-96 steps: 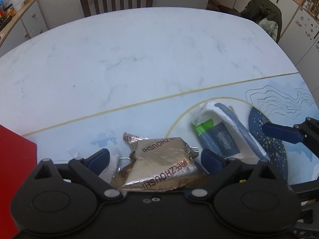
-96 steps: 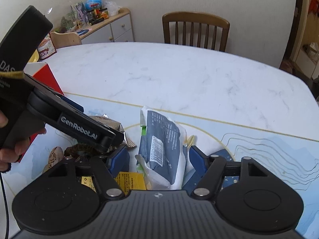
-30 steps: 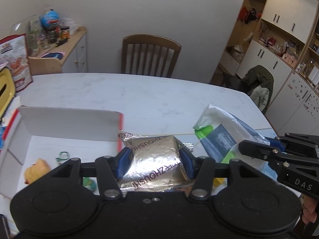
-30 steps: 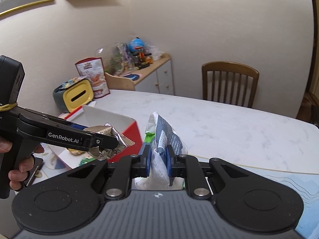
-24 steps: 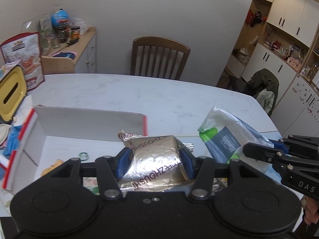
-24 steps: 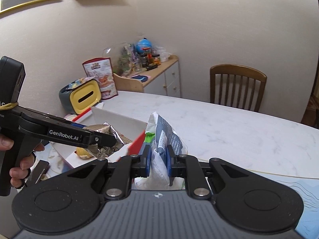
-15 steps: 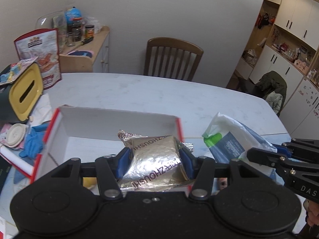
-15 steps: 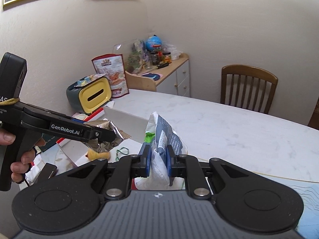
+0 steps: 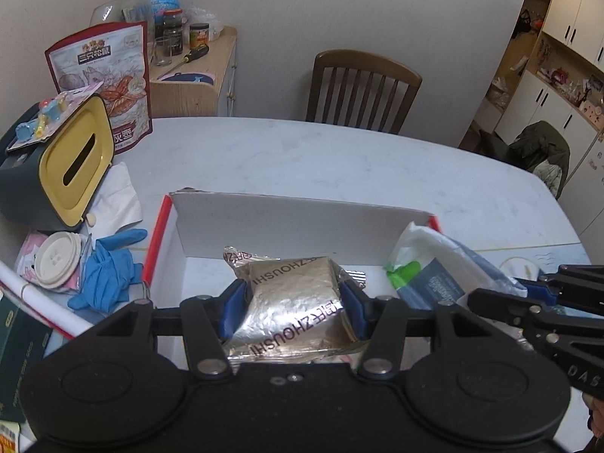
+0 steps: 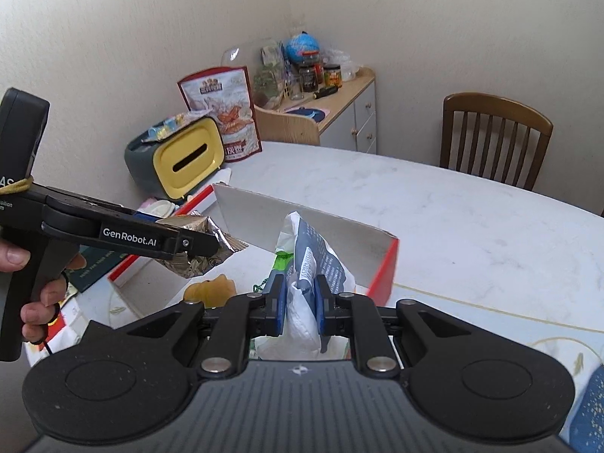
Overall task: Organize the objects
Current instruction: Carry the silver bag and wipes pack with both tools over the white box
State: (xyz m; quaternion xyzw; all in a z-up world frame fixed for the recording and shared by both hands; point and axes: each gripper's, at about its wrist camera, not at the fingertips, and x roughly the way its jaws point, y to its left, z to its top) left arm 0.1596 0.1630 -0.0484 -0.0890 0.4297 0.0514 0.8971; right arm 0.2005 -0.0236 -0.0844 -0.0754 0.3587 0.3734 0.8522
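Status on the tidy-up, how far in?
Done: a yellow item and a small green thing already lie in the red box. In hand: left gripper grips the foil pack, right gripper grips the white-and-blue pouch; both are held over the box, neither released. Left: drop both in. Whether more items wait elsewhere isn't visible.
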